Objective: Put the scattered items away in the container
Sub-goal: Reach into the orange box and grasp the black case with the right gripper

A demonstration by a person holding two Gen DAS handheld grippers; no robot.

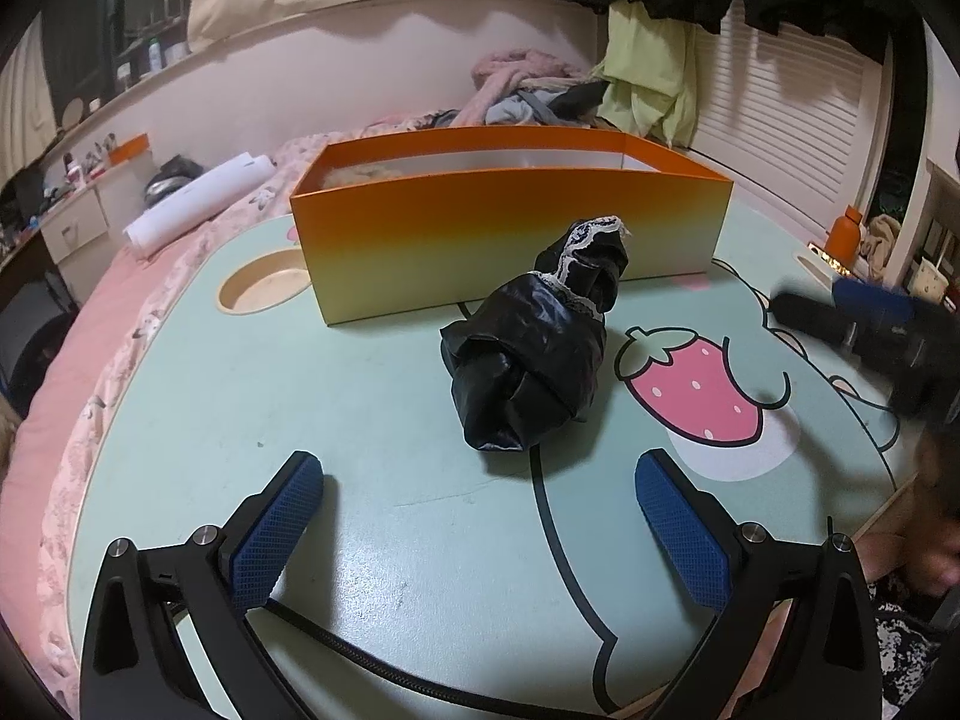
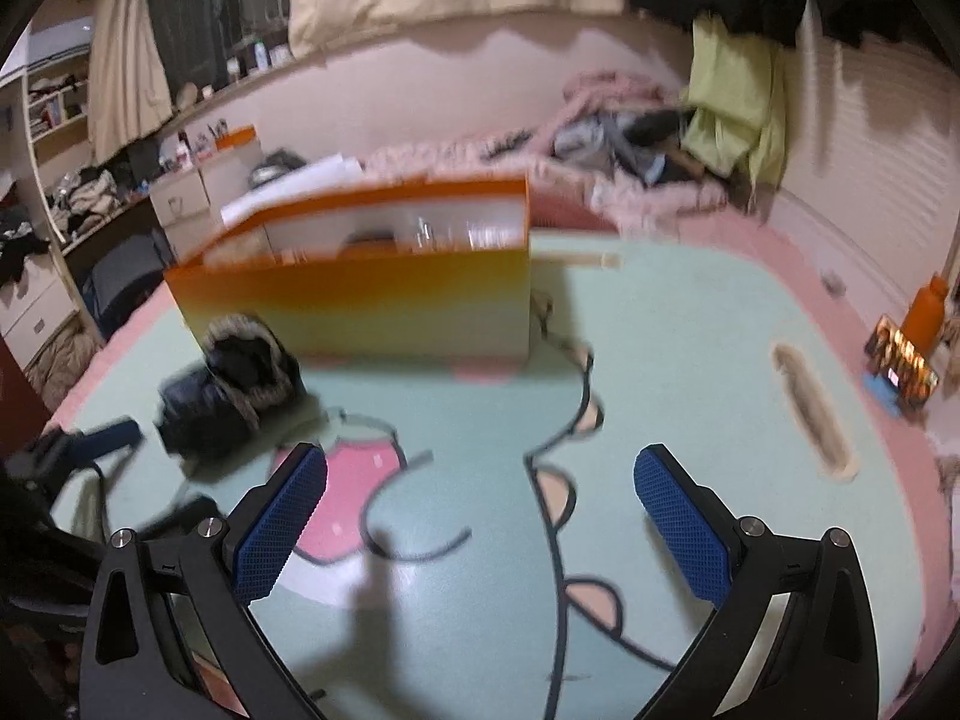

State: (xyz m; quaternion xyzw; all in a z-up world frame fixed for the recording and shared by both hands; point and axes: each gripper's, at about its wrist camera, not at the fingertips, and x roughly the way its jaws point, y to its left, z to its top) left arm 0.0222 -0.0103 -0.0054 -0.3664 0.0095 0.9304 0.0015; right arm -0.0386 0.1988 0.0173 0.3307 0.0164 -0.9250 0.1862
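Your left tongs (image 1: 480,492) hover above a pale green surface (image 1: 372,540) printed with a strawberry cartoon. Their blue pads stand wide apart with nothing between them. Just ahead of them lies a crumpled black garment with white lace trim (image 1: 534,360), near the front wall of an orange box (image 1: 510,240) and still outside it. This appears to be the one scattered item left on the surface. Pale contents show dimly inside the box, so part of the tidying looks done, though what is in there cannot be made out. Your right tongs (image 2: 480,504), seen in a blurred picture, are also spread wide and empty, over the cartoon print and well to the right of the garment.
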